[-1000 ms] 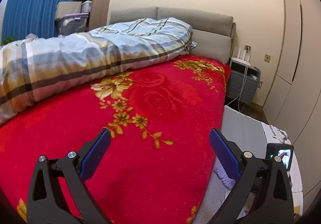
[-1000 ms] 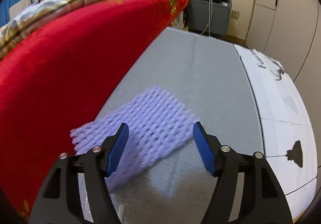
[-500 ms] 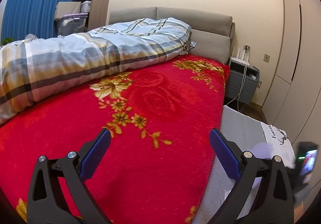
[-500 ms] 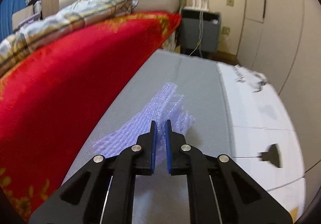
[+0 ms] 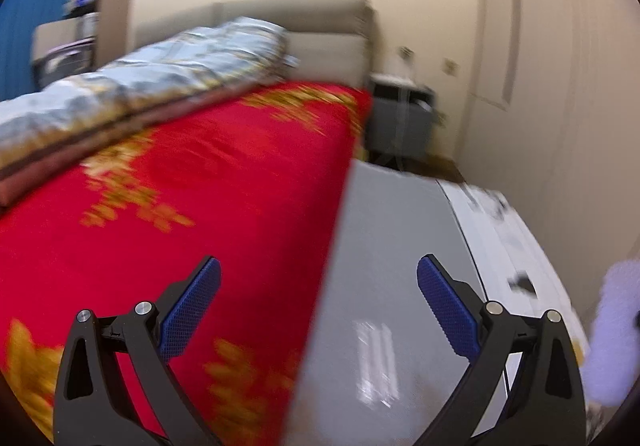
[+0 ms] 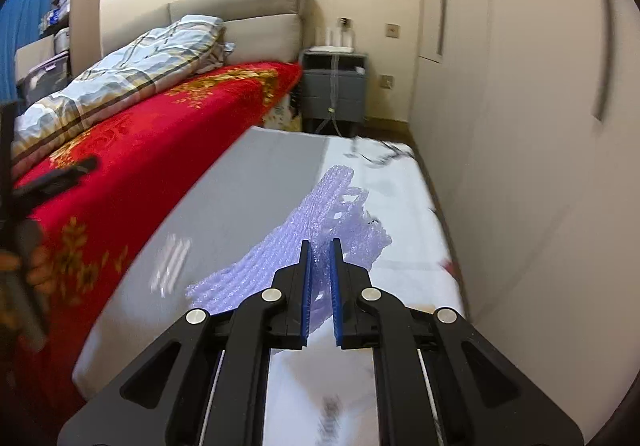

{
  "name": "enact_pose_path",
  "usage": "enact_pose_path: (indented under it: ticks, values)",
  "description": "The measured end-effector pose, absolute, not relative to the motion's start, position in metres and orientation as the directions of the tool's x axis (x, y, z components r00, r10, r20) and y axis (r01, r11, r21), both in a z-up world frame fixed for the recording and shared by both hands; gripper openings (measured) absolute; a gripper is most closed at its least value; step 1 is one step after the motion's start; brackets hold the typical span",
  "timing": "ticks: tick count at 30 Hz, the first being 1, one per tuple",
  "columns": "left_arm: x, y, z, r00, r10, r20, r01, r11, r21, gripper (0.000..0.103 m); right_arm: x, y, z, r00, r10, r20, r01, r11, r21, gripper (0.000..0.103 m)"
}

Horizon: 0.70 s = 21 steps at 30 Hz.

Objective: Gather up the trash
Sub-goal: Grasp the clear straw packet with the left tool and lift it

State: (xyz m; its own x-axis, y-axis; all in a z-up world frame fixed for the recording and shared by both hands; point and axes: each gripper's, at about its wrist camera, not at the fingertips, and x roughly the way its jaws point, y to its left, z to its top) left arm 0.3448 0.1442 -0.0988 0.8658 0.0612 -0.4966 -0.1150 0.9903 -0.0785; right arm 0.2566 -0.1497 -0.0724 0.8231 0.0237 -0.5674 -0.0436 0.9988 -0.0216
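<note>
My right gripper (image 6: 319, 278) is clamped on the purple foam net (image 6: 320, 214), lifted above the grey mat (image 6: 248, 182). My left gripper (image 5: 318, 306) gapes wide, empty. Printing unreadable.

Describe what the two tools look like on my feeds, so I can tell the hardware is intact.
Both match: the left tool and the right tool have matte black plastic linkages with triangular cut-outs, round silver pivot pins, and blue textured pads on each finger. Thin metal rods run along the right tool's frame. No sleeves, cables or markings are visible.
</note>
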Motion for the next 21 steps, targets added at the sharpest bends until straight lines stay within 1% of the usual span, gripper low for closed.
enact_pose_path:
  ticks: [4, 6, 12, 13, 14, 18, 19, 20, 21]
  values:
    - [0.356, 0.104, -0.143, 0.824, 0.009, -0.566, -0.019, 1.000, -0.011, 0.095, 0.216, -0.178, -0.075, 0.813, -0.012, -0.582, 0.002, 1.000, -0.018, 0.009]
    - [0.360, 0.094, -0.157, 0.812, -0.008, -0.584, 0.008, 1.000, -0.002, 0.095, 0.198, -0.192, -0.074, 0.814, -0.025, -0.580, 0.020, 1.000, -0.015, 0.009]
    - [0.380, 0.078, -0.191, 0.776, 0.016, -0.631, 0.002, 1.000, 0.028, 0.095, 0.173, -0.220, -0.078, 0.809, -0.069, -0.584, 0.059, 0.998, -0.036, 0.009]
    - [0.386, 0.077, -0.195, 0.756, 0.018, -0.654, 0.000, 1.000, 0.028, 0.093, 0.174, -0.224, -0.080, 0.803, -0.072, -0.592, 0.070, 0.997, -0.026, 0.009]
    - [0.391, 0.077, -0.197, 0.739, 0.015, -0.673, -0.004, 1.000, 0.019, 0.089, 0.175, -0.227, -0.082, 0.799, -0.070, -0.597, 0.074, 0.997, -0.017, 0.009]
    - [0.398, 0.080, -0.197, 0.723, 0.004, -0.691, -0.024, 1.000, -0.020, 0.088, 0.176, -0.234, -0.088, 0.793, -0.065, -0.606, 0.084, 0.996, 0.003, 0.009]
    - [0.400, 0.079, -0.197, 0.714, -0.003, -0.700, -0.017, 1.000, -0.022, 0.085, 0.176, -0.233, -0.089, 0.794, -0.062, -0.605, 0.080, 0.997, 0.003, 0.009]
    - [0.401, 0.078, -0.199, 0.709, -0.004, -0.705, -0.015, 1.000, -0.021, 0.079, 0.177, -0.232, -0.090, 0.794, -0.057, -0.605, 0.075, 0.997, 0.004, 0.009]
    - [0.403, 0.077, -0.200, 0.700, -0.010, -0.714, -0.012, 1.000, -0.025, 0.071, 0.177, -0.232, -0.091, 0.794, -0.054, -0.605, 0.072, 0.997, 0.006, 0.009]
